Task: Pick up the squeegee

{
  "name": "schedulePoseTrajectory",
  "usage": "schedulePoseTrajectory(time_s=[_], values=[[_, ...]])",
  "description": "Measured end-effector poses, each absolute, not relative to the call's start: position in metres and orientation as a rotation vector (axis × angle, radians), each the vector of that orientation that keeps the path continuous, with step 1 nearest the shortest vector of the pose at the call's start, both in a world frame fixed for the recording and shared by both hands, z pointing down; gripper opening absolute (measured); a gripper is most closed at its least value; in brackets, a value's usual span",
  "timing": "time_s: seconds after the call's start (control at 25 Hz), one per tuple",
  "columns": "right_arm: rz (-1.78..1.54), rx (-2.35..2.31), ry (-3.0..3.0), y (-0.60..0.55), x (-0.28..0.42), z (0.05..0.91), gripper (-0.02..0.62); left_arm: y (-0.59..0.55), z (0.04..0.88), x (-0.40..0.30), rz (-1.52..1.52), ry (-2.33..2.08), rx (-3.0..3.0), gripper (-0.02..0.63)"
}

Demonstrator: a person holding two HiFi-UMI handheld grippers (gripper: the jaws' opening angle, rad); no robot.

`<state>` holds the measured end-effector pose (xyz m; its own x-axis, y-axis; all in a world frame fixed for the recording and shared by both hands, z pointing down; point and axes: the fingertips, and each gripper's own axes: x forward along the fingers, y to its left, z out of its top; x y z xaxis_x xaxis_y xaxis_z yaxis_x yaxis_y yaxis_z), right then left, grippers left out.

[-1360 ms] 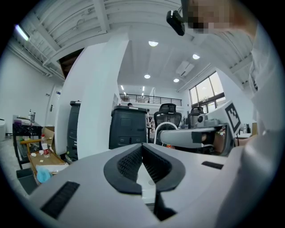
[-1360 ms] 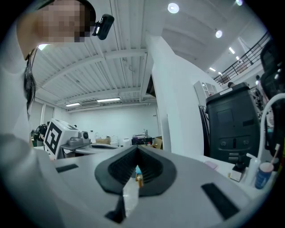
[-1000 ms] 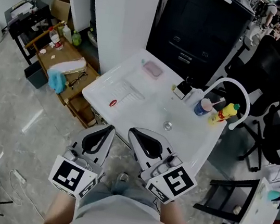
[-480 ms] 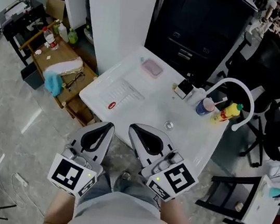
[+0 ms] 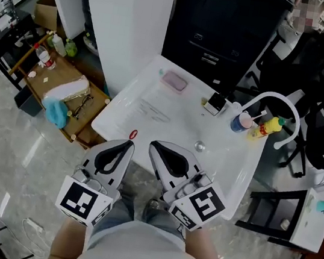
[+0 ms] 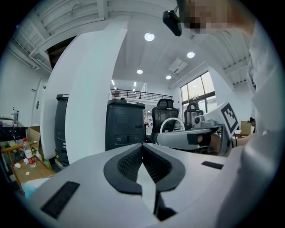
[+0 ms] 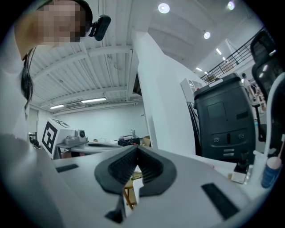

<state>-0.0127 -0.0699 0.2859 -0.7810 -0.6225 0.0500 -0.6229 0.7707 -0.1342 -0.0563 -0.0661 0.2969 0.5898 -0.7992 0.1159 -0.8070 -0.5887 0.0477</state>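
2 hand-held grippers hover side by side at the near edge of a white table [image 5: 152,113]. The left gripper [image 5: 126,146] and right gripper [image 5: 154,148] are both clenched on nothing. Well ahead of the right gripper lies a small black-and-white object, possibly the squeegee [image 5: 216,103].

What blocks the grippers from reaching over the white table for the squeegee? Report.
Nothing visible does. The left gripper and right gripper, both shut and empty, hang at the white table's near edge with bare tabletop ahead. A red item lies at that edge by the left gripper's tips. Which item is the squeegee I cannot tell.
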Motion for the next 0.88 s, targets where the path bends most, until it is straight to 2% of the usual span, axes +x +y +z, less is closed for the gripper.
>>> schedulePoseTrajectory(time_s=[0.88], values=[[0.318, 1.512, -2.738, -0.133, -0.034, 0.314, 0.009, -0.139, 0.317, -0.086, 0.191, -0.969, 2.848, 0.012]])
